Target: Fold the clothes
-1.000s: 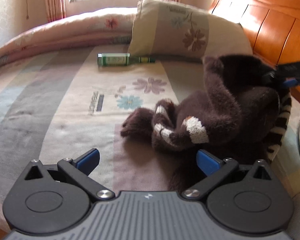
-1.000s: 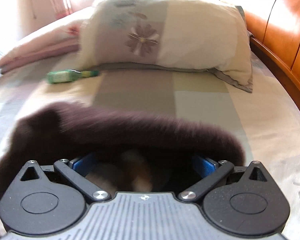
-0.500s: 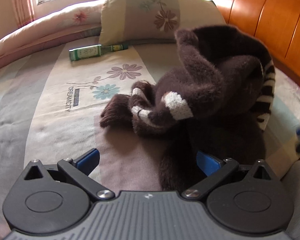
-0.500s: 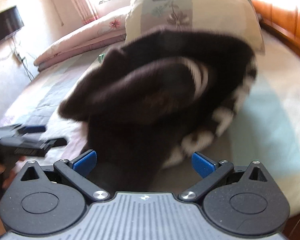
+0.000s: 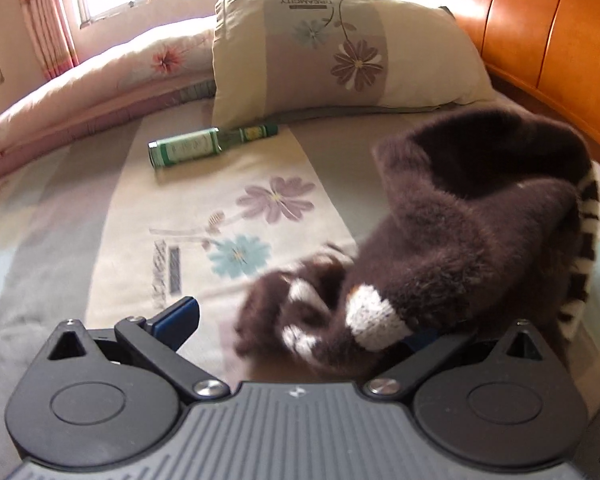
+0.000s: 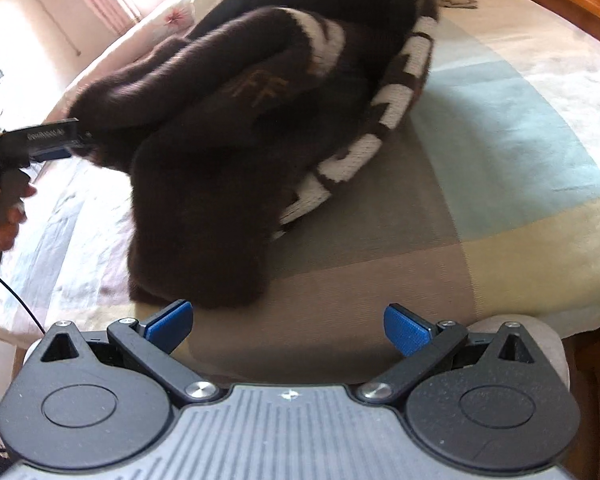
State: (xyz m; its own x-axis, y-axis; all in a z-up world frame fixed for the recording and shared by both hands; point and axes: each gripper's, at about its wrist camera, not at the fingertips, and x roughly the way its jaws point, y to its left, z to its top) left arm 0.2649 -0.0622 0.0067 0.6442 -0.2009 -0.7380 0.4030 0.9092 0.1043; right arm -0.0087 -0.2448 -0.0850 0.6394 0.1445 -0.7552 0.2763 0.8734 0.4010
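Patchwork bed (image 6: 500, 168), daylight. Right tool (image 6: 288, 326) spread wide, empty, just short of brown fuzzy sweater (image 6: 236, 120) heaped on bed. Left tool (image 5: 300, 320) splayed, sweater cuff draped over right finger, no grip. Farther: green bottle (image 5: 192, 148), floral pillow (image 5: 340, 48), wooden headboard (image 5: 540, 32).

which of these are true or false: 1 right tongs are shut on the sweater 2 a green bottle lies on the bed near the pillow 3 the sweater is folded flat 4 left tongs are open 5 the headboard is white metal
1. False. The right tongs are open and hold nothing; the brown sweater lies ahead of them.
2. True. The green bottle lies on its side on the bedspread, just in front of the pillow.
3. False. It sits in a rumpled heap, its striped hem curling up.
4. True. The left tongs are spread, with a sleeve cuff between them.
5. False. The headboard is orange-brown wood.
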